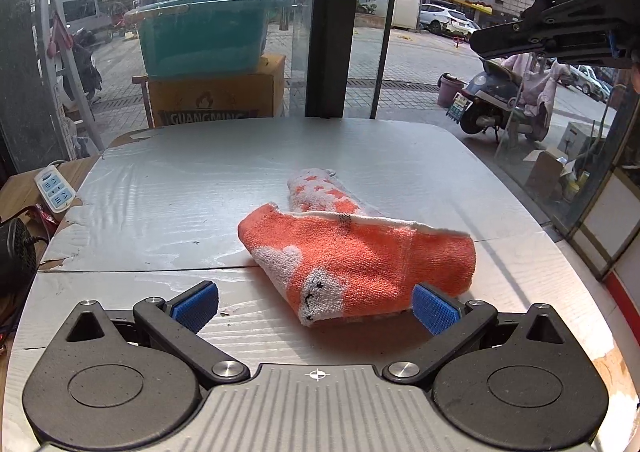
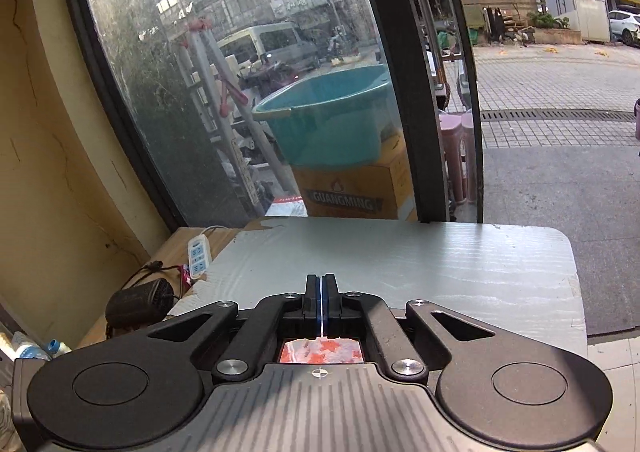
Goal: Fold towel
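An orange and white towel (image 1: 360, 256) lies folded in a loose bundle on the silver table (image 1: 180, 192). My left gripper (image 1: 314, 306) is open low over the table, its blue pads on either side of the towel's near end, not closed on it. My right gripper (image 2: 321, 300) is shut with nothing between its pads, held high above the table; it also shows at the upper right of the left wrist view (image 1: 560, 32). A patch of the towel (image 2: 320, 352) shows beneath it through the gap behind the fingers.
A power strip (image 1: 54, 188) and a black device (image 2: 136, 304) lie on the wooden surface left of the table. Beyond the table's far edge stand a teal tub (image 1: 208, 36) on a cardboard box (image 1: 216, 100) and a glass window with a black pillar (image 1: 332, 24).
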Motion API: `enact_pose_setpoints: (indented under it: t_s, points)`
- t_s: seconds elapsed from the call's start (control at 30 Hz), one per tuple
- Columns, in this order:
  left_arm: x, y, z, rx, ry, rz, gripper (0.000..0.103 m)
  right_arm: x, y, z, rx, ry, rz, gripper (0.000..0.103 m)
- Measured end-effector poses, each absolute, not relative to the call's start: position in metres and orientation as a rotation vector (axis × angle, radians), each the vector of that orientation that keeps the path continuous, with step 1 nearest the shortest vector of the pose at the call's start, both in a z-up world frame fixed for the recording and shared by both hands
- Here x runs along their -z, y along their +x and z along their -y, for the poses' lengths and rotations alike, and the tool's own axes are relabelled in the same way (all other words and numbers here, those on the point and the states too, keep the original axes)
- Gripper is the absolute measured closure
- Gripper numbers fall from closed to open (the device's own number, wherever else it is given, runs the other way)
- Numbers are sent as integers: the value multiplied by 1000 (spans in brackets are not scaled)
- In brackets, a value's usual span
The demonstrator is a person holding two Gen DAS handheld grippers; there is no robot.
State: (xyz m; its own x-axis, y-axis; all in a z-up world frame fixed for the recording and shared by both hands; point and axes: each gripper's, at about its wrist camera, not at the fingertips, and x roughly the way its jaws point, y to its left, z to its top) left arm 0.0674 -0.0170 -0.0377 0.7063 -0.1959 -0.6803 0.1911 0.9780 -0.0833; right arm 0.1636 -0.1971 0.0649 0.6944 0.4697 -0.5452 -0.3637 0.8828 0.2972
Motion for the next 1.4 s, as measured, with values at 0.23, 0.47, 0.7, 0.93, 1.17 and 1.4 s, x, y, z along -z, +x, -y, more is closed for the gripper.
enact_pose_setpoints:
  t_s: [0.23,0.47,0.7,0.93,1.17,1.4]
  points:
    - [40,70,16,216,0,-758,0,-8,244,152,-407,231,-875,96]
    - [48,85,3,224,-25,-778,0,55,322,112,-382,283,-1064,93]
    - [53,94,-6,237,-54,-796,0,70,337,112,-361,247,-1058,48]
    - [54,94,-9,242,-68,-800,0,85,347,98,-356,190,-1110,47]
    - [55,96,-13,212,-65,-799,0,92,336,86,-363,53,-1089,98]
    - [54,102,-17,189,-69,-785,0,68,304,114,-422,160,-1002,97]
